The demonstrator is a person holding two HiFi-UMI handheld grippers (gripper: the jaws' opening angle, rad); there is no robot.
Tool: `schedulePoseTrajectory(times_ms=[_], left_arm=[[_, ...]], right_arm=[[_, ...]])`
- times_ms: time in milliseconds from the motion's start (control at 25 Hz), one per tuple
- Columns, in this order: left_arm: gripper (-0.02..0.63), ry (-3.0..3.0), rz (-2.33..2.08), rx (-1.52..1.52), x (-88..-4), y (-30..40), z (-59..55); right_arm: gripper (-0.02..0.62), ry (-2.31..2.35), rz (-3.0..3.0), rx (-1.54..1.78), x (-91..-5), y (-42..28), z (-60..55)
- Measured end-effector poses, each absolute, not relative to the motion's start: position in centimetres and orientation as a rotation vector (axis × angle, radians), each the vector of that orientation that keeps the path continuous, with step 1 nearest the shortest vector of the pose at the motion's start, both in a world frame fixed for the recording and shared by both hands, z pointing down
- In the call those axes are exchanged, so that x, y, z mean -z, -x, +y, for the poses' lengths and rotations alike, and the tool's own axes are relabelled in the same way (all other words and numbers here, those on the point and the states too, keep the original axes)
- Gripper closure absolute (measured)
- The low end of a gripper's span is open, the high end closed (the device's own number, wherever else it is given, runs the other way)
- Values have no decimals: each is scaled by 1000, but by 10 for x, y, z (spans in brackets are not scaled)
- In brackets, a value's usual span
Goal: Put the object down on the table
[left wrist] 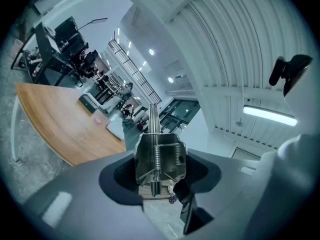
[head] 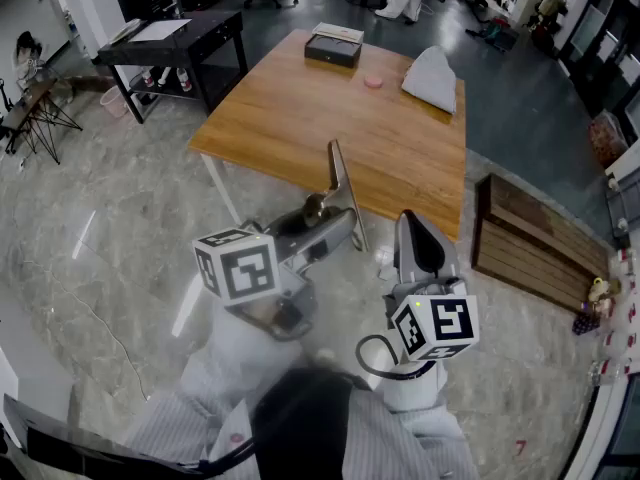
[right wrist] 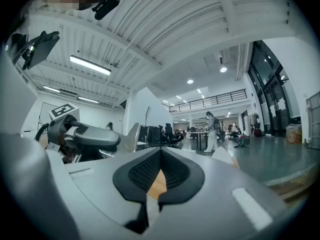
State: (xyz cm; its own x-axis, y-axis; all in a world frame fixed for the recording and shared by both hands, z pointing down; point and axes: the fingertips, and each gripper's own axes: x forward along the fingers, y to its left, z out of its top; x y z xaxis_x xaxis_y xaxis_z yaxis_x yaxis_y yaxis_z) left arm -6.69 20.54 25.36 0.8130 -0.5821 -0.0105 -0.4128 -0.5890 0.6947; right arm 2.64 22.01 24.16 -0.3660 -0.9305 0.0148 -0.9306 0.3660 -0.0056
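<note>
My left gripper (head: pixel 325 230) is shut on a shiny metal tool (head: pixel 342 183) with a coil spring and a long flat blade. In the left gripper view the tool's boxy body (left wrist: pixel 159 159) sits between the dark pads, its blade pointing away. The blade tip reaches over the near edge of the wooden table (head: pixel 300 108), while both grippers hang above the floor in front of it. My right gripper (head: pixel 415 230) is beside the left one, jaws together and holding nothing; in its own view the pads (right wrist: pixel 172 171) meet with only table wood showing behind.
On the table's far side lie a black box (head: pixel 333 50), a small pink disc (head: pixel 373 81) and a grey folded cloth (head: pixel 432 78). A black desk (head: pixel 185 38) stands to the left, and a wooden pallet (head: pixel 535 243) lies on the floor at the right.
</note>
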Motion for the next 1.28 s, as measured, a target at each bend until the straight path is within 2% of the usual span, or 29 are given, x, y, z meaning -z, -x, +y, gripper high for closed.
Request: schedulePoseTrajectory(times_ms=[640, 1000, 1280], left_arm=[[388, -2263, -732, 299, -261, 59, 201], [388, -2158, -688, 309, -290, 45, 194], [388, -2106, -673, 265, -322, 35, 116]], right_arm=[[581, -1761, -2611, -36, -245, -33, 218], [581, -1730, -2688, -229, -276, -60, 207], [581, -1721, -2641, -335, -309, -64, 134]])
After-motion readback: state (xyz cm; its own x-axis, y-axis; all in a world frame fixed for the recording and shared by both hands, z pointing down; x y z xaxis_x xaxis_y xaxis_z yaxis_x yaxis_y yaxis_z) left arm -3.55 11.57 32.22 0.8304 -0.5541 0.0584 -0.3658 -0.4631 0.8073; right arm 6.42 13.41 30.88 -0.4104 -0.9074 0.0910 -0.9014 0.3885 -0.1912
